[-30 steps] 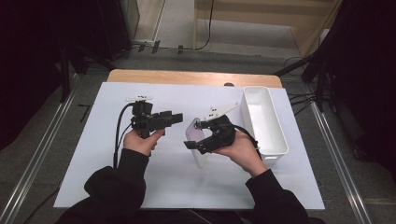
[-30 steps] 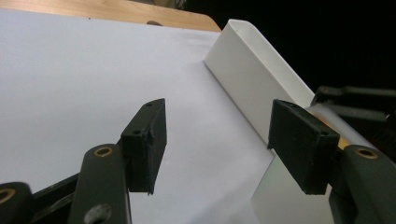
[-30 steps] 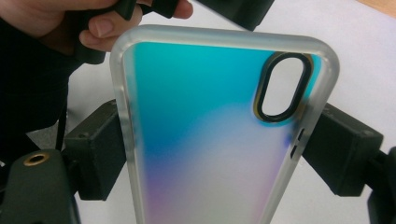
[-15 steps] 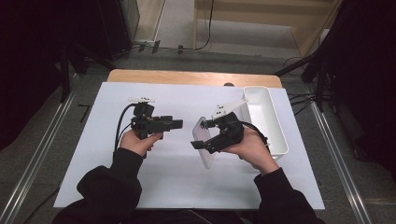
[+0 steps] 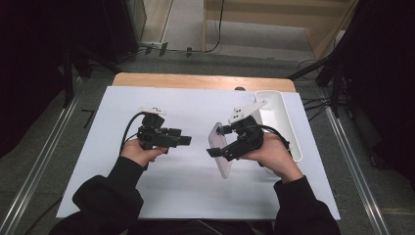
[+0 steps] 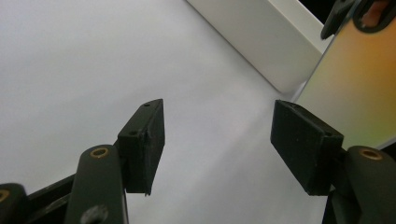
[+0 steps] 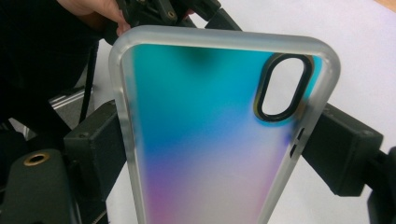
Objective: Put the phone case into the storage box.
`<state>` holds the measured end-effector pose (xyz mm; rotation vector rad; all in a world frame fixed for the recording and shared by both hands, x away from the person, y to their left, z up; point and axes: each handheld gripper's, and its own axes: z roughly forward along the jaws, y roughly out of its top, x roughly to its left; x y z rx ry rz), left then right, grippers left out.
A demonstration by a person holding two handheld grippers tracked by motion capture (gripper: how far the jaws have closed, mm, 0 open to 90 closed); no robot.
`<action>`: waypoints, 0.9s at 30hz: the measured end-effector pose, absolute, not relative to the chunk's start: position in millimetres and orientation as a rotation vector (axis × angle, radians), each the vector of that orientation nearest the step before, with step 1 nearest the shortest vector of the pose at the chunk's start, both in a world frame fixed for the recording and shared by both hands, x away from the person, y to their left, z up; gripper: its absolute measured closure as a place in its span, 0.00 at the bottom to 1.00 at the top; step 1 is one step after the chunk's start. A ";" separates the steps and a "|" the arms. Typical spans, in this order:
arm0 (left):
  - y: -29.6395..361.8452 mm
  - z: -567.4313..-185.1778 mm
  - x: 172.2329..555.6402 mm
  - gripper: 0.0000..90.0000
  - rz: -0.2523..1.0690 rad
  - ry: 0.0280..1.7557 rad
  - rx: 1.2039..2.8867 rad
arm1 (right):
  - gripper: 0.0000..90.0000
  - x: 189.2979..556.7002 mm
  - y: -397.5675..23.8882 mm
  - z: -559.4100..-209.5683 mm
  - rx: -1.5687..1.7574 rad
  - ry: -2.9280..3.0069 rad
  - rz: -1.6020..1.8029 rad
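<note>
The right claw pinches the frosted, iridescent plastic phone case by its 2 long edges; the slick rim could slip out. The left claw gapes empty.

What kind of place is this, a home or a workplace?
Probably a lab or test room, not a home. The table is covered by a plain white sheet and stands between metal rails on a grey floor. Cables run beside it, and the surroundings are dark and bare.
</note>
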<state>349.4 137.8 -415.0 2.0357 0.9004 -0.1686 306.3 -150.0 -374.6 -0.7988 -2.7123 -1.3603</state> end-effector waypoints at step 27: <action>160.5 -431.2 321.7 0.38 -0.118 0.756 2.142 | 0.15 303.5 -183.9 -348.6 -1.013 -2.669 -1.343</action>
